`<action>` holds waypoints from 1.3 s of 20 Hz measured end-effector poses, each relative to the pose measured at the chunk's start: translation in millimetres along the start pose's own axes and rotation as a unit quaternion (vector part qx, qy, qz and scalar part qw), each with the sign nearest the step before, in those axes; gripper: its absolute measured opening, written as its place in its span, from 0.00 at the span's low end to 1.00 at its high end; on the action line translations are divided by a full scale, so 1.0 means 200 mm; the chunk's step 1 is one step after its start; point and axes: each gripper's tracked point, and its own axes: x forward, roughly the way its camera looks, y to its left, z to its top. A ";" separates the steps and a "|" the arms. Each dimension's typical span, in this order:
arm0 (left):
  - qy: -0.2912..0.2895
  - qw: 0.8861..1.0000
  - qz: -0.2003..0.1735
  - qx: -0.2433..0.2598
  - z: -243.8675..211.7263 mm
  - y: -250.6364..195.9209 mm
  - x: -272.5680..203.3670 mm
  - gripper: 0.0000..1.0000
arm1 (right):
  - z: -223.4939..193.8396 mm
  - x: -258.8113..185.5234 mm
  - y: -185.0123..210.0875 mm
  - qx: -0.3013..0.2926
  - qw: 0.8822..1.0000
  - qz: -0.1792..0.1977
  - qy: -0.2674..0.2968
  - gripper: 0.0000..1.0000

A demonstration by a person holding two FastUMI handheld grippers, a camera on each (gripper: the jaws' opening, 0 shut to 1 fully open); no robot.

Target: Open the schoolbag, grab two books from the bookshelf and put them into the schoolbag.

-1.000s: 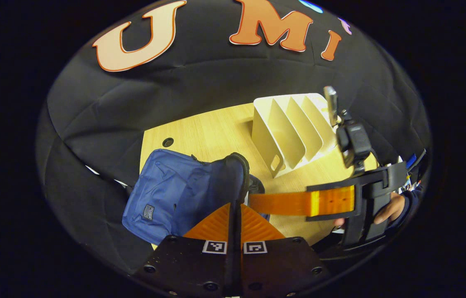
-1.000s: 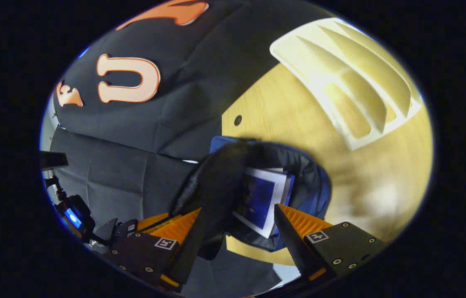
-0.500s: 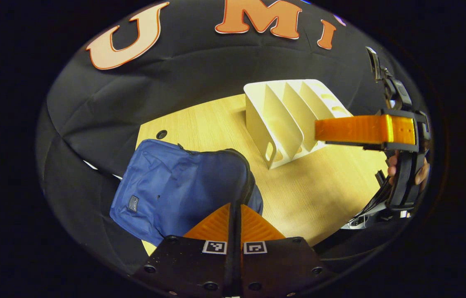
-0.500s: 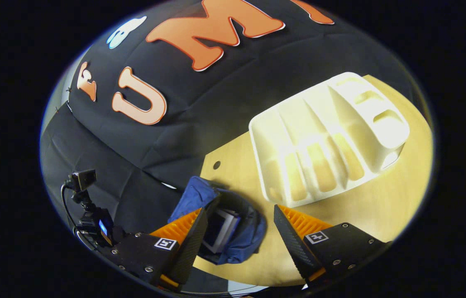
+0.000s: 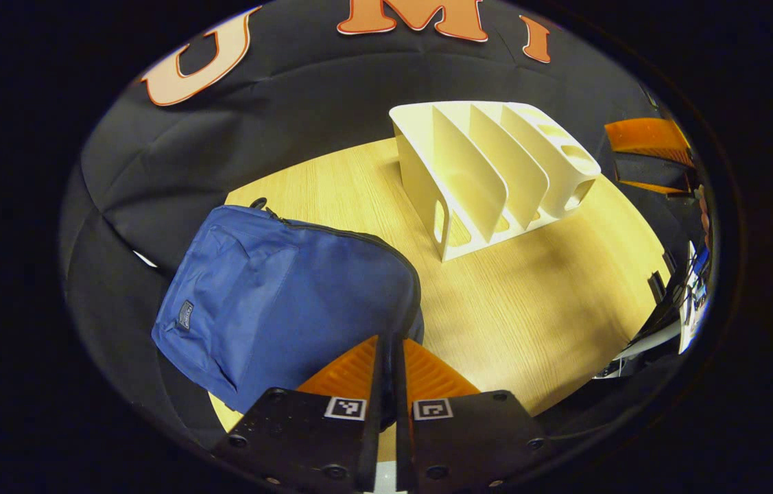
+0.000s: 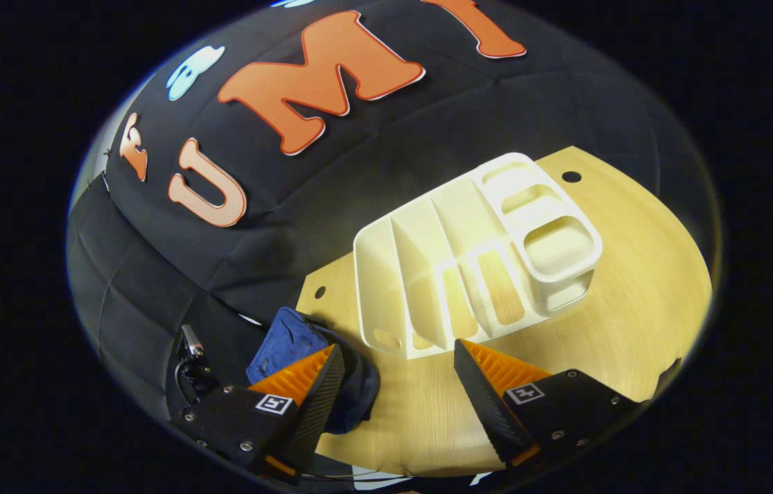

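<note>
2 grippers were in my hands. My left gripper (image 5: 388, 357) had its fingers pressed together with nothing between them, just above the near edge of the blue schoolbag (image 5: 283, 302), which lay flat at the left end of the wooden table (image 5: 537, 302). The left gripper view showed the bag's whole front and its zipper line. My right gripper (image 6: 396, 370) had its fingers spread wide and held nothing; the right gripper view looked down from higher into the slots of the white bookshelf (image 6: 475, 261), where I saw no books, with the bag partly behind 1 finger.
</note>
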 end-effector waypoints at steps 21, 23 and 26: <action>-0.352 0.930 0.072 -0.082 0.94 -0.15 -0.68 0.92 | 0.54 -0.38 0.11 -0.223 0.942 -0.047 -0.245 0.96; -0.382 0.917 0.075 -0.090 1.00 -0.15 -0.75 0.95 | 0.56 -0.42 0.15 -0.235 0.935 -0.051 -0.261 0.96; -0.437 0.891 0.077 -0.093 1.08 -0.16 -0.87 0.95 | 0.59 -0.43 0.19 -0.238 0.930 -0.052 -0.275 0.97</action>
